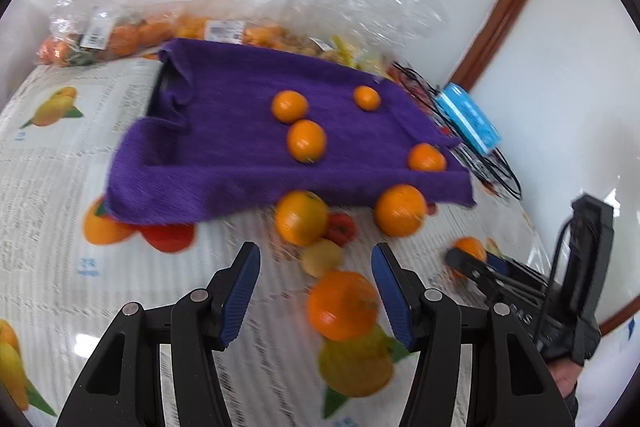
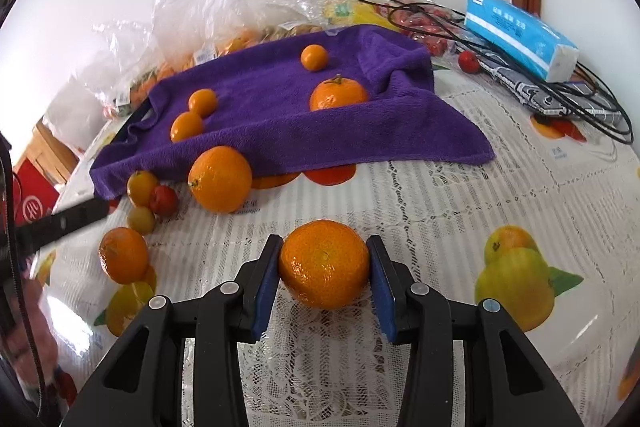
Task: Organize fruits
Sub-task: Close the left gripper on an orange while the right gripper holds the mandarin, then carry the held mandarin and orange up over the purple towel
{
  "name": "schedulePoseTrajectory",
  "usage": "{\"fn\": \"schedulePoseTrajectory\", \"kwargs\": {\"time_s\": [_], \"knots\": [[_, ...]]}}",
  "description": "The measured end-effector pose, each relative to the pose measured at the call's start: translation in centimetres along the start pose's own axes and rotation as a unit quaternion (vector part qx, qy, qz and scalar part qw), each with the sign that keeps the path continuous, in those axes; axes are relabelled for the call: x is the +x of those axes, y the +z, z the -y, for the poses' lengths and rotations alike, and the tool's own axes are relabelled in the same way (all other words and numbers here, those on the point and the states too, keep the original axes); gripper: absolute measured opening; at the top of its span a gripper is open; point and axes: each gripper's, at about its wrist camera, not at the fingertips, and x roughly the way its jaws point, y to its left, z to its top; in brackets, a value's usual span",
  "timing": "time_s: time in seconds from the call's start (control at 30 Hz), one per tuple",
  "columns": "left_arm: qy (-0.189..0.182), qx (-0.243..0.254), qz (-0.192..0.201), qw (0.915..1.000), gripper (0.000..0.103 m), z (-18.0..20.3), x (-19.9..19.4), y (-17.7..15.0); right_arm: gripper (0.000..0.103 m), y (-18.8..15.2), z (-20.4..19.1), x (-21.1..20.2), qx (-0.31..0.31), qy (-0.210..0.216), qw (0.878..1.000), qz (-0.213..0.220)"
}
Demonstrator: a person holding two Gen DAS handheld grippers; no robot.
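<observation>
The towel [image 2: 280, 115] is deep purple. The mandarins on it, like the one [image 2: 338, 95] with a green stem, are bright orange, as is the mandarin [image 2: 324, 263] between the right gripper's [image 2: 324, 287] blue pads [image 2: 264, 291]; the gripper bodies are black. The surface [image 2: 460, 195] wears a white lace-patterned cloth printed with orange, yellow and red fruit and green leaves. A small fruit [image 2: 164, 200] is red. The tissue pack [image 2: 520, 35] is light blue and white. The cables [image 2: 580, 107] are black.

Glossy orange mandarin [image 2: 324, 264] clamped between tongs, four mandarins [image 2: 338, 94] on purple towel [image 2: 280, 119]
</observation>
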Motion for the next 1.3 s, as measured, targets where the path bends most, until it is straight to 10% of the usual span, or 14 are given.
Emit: {"fn": "schedulePoseTrajectory", "kwargs": {"time_s": [0.87, 1.3], "knots": [[0.165, 0.073, 0.002, 0.9836, 0.041, 1.3, -0.3, -3.0, 0.048, -0.4, -1.0, 0.0, -0.042, -0.040, 0.998, -0.011], [0.173, 0.059, -0.006, 0.9832, 0.041, 0.9, 0.6, -2.7, 0.050, -0.5, -1.8, 0.2, -0.066, -0.048, 0.997, -0.016]]}}
